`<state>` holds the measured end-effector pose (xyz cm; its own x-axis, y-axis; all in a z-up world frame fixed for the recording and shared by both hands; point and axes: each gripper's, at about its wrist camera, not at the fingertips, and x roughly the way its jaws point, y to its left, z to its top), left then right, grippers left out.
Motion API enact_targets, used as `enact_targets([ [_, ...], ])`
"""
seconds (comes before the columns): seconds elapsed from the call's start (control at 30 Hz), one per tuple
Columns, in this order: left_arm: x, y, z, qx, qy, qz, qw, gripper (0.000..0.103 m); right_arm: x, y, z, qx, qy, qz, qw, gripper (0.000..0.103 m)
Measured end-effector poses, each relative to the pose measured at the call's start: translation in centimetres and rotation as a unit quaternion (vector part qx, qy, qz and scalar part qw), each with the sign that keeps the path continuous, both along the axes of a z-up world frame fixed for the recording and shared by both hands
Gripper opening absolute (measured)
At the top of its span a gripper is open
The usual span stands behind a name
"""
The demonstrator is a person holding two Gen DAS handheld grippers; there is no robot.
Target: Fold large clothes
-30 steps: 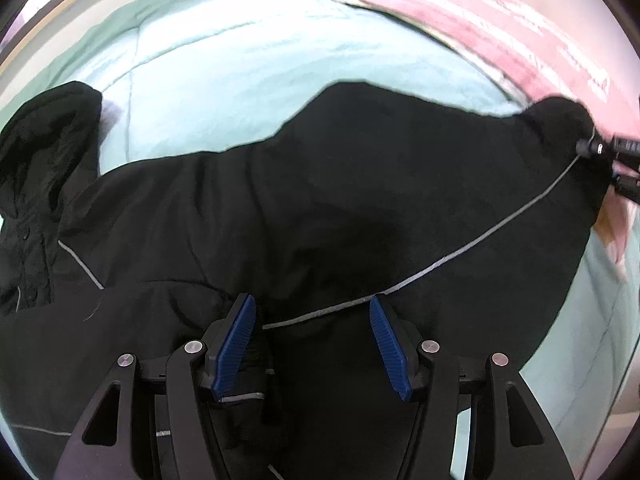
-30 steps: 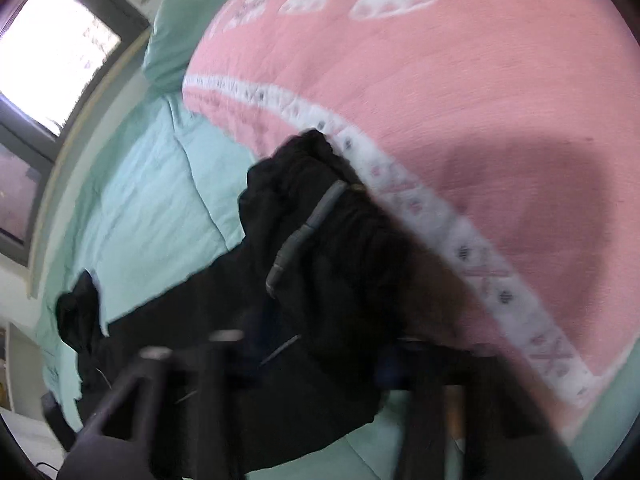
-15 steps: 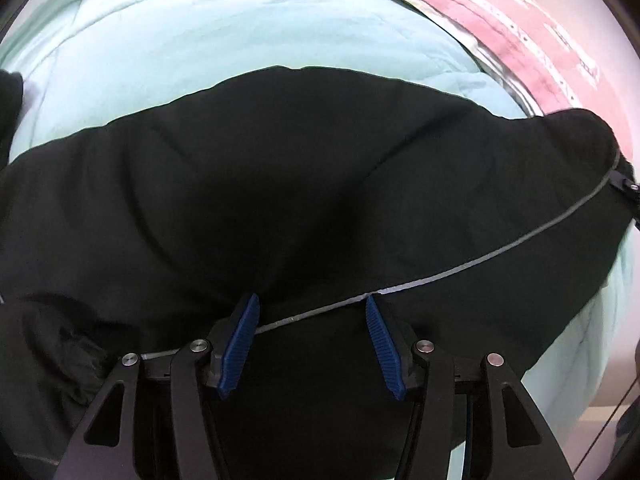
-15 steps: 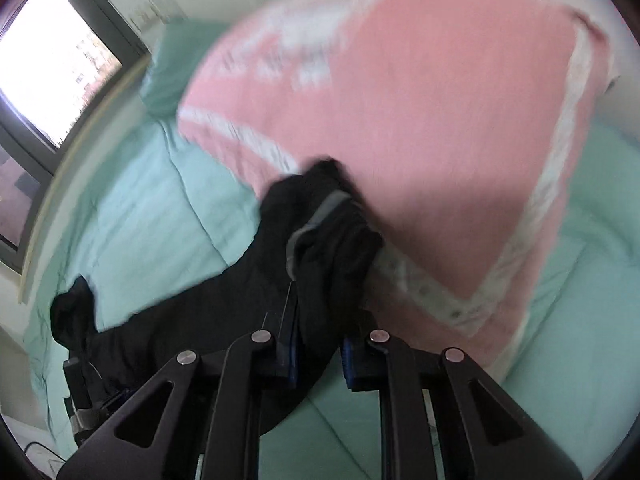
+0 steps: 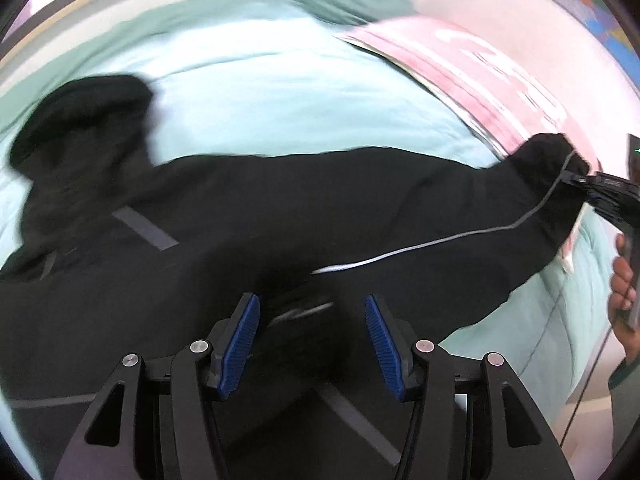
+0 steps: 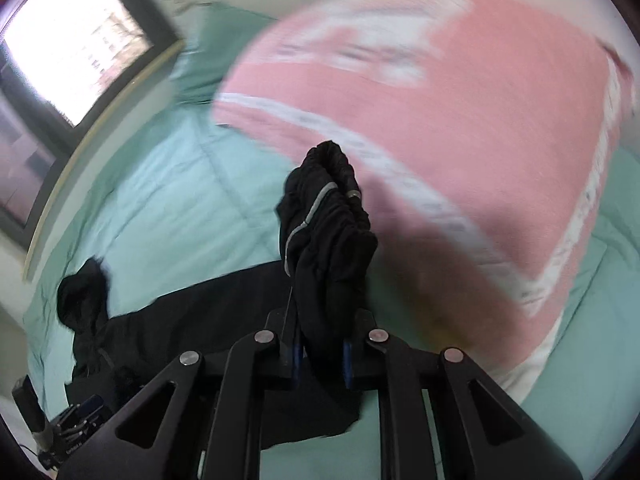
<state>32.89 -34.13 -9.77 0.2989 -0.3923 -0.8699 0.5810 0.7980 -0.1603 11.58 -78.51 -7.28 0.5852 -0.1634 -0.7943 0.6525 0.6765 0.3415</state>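
A large black garment [image 5: 320,208] with thin grey piping lies stretched across the teal quilt [image 5: 280,92]. My left gripper [image 5: 316,332] stands over its near edge. The blue pads [image 5: 244,340] sit half apart, and a thick bunch of the black fabric fills the gap between them. My right gripper [image 6: 320,356] is shut on the gathered end of the garment [image 6: 324,216], which stands up out of its jaws. In the left wrist view that right gripper [image 5: 588,184] holds the garment's far right end off the bed, with a hand [image 5: 622,280] behind it.
A pink blanket with white patterns [image 6: 440,120] lies folded on the bed beyond the garment's right end. A teal pillow [image 6: 208,56] sits at the head of the bed and a window [image 6: 68,52] is on the left. The garment's bunched far end [image 6: 84,296] rests on the quilt.
The right jaws have shut on the garment's end and lifted it. The left gripper has risen and drawn back, so the garment's left end shows again. Its pads stand slightly closer together.
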Motion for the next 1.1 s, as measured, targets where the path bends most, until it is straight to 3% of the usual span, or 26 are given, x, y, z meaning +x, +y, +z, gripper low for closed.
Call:
enact_targets([
  [0.2,0.7,9.9,1.7,-0.011,0.002,0.09,0.9959,0.057,7.5,14.7,5.6,-0.027,-0.035,0.126,0.991,0.018],
  [0.33,1.3,16.3,2.6,-0.02,-0.001,0.134,0.9908,0.057,13.1,26.6,6.8,-0.047,-0.026,0.234,0.971,0.018],
  [0.47,1.5,22.2,1.9,-0.03,0.006,0.182,0.9828,0.057,16.8,37.1,5.3,-0.052,-0.001,0.318,0.947,0.018],
  [0.63,0.7,28.4,0.8,-0.04,0.013,0.23,0.9722,0.057,20.6,48.6,-0.3,-0.045,0.049,0.406,0.911,0.018],
  [0.73,0.5,31.0,-0.4,-0.044,0.025,0.25,0.967,0.057,22.1,53.0,-4.6,-0.052,0.087,0.433,0.896,0.018],
  [0.9,0.3,32.6,-2.2,-0.054,0.041,0.246,0.9668,0.057,23.4,55.1,-11.7,-0.058,0.143,0.428,0.89,0.022],
  [0.93,0.4,32.6,-2.4,-0.055,0.043,0.241,0.9679,0.057,23.1,55.0,-12.2,-0.053,0.136,0.425,0.893,0.023],
  [1.03,0.6,31.7,-2.6,-0.066,0.051,0.218,0.9723,0.057,22.3,54.3,-11.4,-0.018,0.115,0.437,0.892,0.047],
  [1.1,1.0,30.7,-2.5,-0.088,0.061,0.196,0.9746,0.057,21.3,53.6,-9.9,-0.009,0.105,0.442,0.891,0.051],
])
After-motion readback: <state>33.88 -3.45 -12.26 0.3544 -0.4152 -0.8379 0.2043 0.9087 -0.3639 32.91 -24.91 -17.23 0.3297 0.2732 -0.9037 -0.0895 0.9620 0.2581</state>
